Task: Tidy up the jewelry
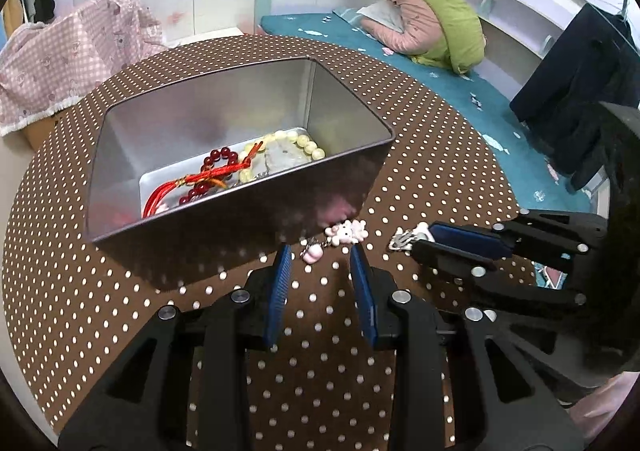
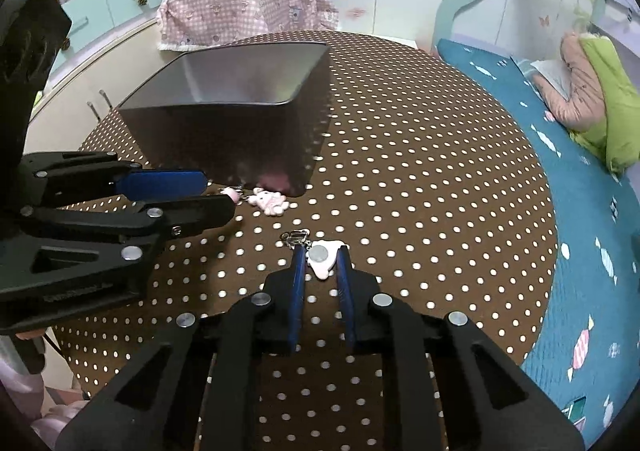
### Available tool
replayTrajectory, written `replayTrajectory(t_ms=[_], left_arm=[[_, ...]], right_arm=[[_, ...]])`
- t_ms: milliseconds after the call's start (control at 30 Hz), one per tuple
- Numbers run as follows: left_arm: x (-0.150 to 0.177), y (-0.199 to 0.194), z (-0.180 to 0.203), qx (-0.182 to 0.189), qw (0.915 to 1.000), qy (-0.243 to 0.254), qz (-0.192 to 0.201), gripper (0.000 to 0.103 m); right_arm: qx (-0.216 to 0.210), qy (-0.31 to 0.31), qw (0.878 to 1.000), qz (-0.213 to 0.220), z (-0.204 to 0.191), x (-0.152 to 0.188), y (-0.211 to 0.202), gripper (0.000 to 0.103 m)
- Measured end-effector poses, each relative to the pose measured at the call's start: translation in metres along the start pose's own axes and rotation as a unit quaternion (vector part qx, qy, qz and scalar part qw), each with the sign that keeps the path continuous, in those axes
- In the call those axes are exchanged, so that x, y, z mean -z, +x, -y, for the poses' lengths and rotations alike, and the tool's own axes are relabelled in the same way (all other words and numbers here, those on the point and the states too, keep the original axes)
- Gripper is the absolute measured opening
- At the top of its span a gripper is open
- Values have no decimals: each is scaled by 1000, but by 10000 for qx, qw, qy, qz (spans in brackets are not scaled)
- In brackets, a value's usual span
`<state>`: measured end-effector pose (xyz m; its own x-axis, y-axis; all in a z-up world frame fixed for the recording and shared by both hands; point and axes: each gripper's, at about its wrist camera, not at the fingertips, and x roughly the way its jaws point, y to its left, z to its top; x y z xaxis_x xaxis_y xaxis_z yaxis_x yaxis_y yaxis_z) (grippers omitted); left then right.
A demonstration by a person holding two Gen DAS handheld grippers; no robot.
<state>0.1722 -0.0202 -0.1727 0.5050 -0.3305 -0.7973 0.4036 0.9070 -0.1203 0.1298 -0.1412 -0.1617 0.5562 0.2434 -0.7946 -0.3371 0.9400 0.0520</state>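
Note:
A metal tin (image 1: 224,211) (image 2: 240,131) stands on the round brown dotted table (image 1: 420,155) (image 2: 420,171). It holds a red bead bracelet (image 1: 216,167) and a cream bead bracelet (image 1: 304,145). A pink bunny charm (image 1: 346,233) (image 2: 270,201) lies by the tin's near corner. My left gripper (image 1: 322,257) (image 2: 218,191) is open just in front of the charm. My right gripper (image 2: 320,255) (image 1: 424,237) has its fingers on both sides of a white charm with a metal clip (image 2: 322,257) (image 1: 408,237), which lies on the table.
A bed with a teal sheet (image 2: 580,251) (image 1: 400,47) and a green and pink cushion (image 1: 436,19) runs along the right of the table. A pink checked cloth (image 2: 244,15) (image 1: 68,55) lies behind the tin.

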Motion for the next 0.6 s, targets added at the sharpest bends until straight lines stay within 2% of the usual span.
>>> replayTrajectory(t_ms=[100, 333, 467, 600], left_arm=[[-1, 10, 3, -48, 9999, 48, -137, 12], [-3, 14, 7, -69, 9998, 71, -147, 11], [-6, 11, 12, 15, 9999, 87, -112, 0], [-5, 4, 12, 22, 9999, 96, -50, 0]], right_arm=[[27, 43, 10000, 0, 2, 1, -2, 15], [46, 148, 9999, 39, 12, 4, -7, 15], [44, 174, 9998, 95, 12, 4, -11, 15], [47, 199, 9996, 180, 15, 0, -16, 15]])
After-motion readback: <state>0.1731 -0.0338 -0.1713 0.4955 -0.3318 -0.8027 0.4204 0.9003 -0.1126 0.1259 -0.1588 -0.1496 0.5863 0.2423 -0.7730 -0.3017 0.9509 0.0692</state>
